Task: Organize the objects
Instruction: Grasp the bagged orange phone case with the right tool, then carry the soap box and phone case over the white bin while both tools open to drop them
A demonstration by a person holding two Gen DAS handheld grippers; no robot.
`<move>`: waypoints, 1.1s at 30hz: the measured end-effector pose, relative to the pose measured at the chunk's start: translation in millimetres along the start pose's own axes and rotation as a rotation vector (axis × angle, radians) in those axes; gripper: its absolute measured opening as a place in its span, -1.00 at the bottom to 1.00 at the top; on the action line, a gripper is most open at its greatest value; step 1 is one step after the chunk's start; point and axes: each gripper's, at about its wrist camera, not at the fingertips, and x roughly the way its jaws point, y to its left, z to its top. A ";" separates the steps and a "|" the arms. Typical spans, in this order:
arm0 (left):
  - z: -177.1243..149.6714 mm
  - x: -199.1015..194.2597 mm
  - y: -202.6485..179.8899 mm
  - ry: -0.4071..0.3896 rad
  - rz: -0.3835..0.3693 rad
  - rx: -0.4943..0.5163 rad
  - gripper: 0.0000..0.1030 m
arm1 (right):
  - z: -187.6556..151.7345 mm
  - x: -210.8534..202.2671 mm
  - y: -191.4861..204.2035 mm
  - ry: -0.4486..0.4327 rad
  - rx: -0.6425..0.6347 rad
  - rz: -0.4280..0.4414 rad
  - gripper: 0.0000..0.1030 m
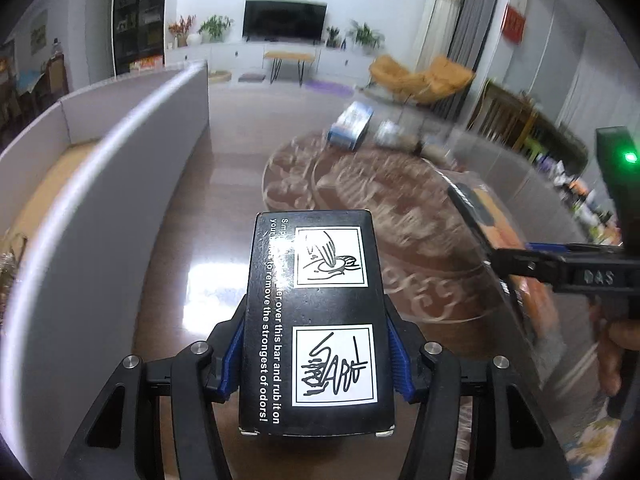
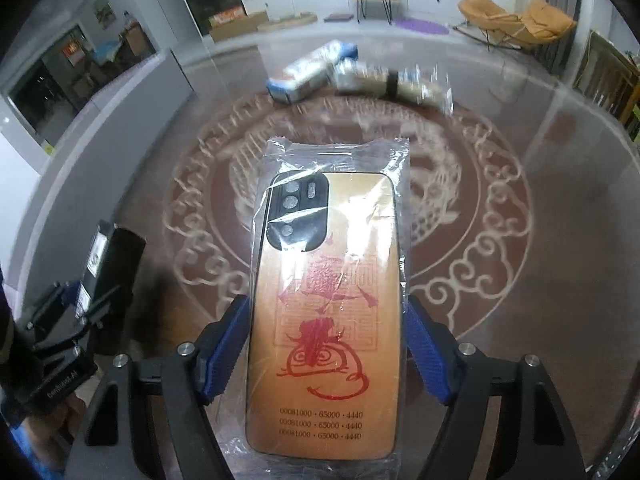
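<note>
The left gripper (image 1: 316, 352) has its blue pads clamped on the sides of a black box (image 1: 316, 320) printed with white instructions and two line drawings, holding it above the glass-topped table (image 1: 192, 240). The right gripper (image 2: 326, 344) grips a wood-look phone case (image 2: 326, 300) with red calligraphy, sealed in a clear plastic sleeve, also held over the table. Farther back, a blue-and-white packet (image 2: 312, 70) and a clear-wrapped bundle (image 2: 394, 80) lie beside each other on the glass. A grey partition (image 1: 104, 152) stands to the left.
</note>
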 end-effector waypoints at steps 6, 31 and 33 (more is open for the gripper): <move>28.6 -88.2 42.7 -0.141 -0.053 -0.085 0.12 | 51.0 -63.6 71.6 -0.130 -0.064 0.188 0.47; 6.2 -122.2 203.1 -0.086 0.472 -0.227 0.73 | 36.4 -2.8 249.1 -0.208 -0.305 0.357 1.00; 11.4 -118.7 174.2 -0.098 0.423 -0.189 0.75 | 22.1 -0.5 199.7 -0.261 -0.287 0.237 1.00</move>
